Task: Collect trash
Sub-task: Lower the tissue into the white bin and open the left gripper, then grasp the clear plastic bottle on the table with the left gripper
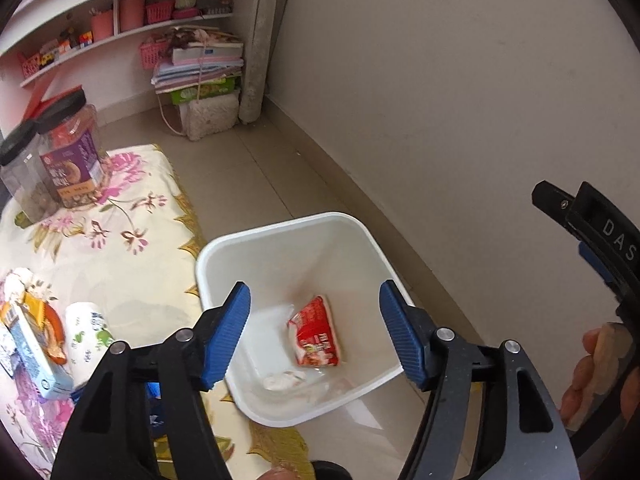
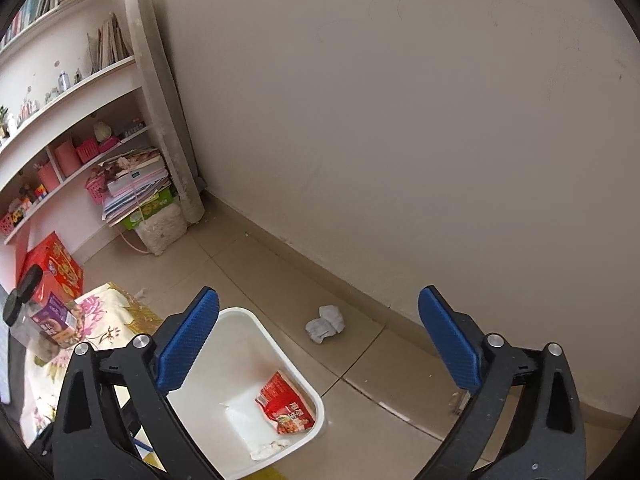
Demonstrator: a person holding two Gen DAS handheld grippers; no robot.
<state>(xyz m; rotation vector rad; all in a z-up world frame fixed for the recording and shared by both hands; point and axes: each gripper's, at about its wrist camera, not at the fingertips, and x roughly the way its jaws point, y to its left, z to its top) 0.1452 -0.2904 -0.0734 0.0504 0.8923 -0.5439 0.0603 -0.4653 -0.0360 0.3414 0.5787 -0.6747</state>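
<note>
A white bin [image 1: 360, 236] stands on the floor beside a floral-cloth table; it also shows in the right wrist view [image 2: 256, 324]. Inside lie a red snack wrapper [image 1: 316, 334] [image 2: 286, 404] and crumpled white tissue [image 1: 282, 380] [image 2: 268, 450]. My left gripper [image 1: 316, 308] is open and empty above the bin. My right gripper [image 2: 320, 334] is open and empty, higher and to the bin's right; part of it shows at the right edge of the left wrist view [image 1: 592, 232]. A crumpled white paper [image 2: 325, 323] lies on the floor near the wall.
On the floral cloth [image 1: 132, 272] lie a rolled white wrapper [image 1: 86, 336], a blue-white carton [image 1: 32, 352] and an orange packet [image 1: 44, 320]. Two black-lidded jars [image 1: 72, 152] stand at its far end. A wall [image 2: 400, 140], shelves and a stack of books [image 1: 200, 68] lie beyond.
</note>
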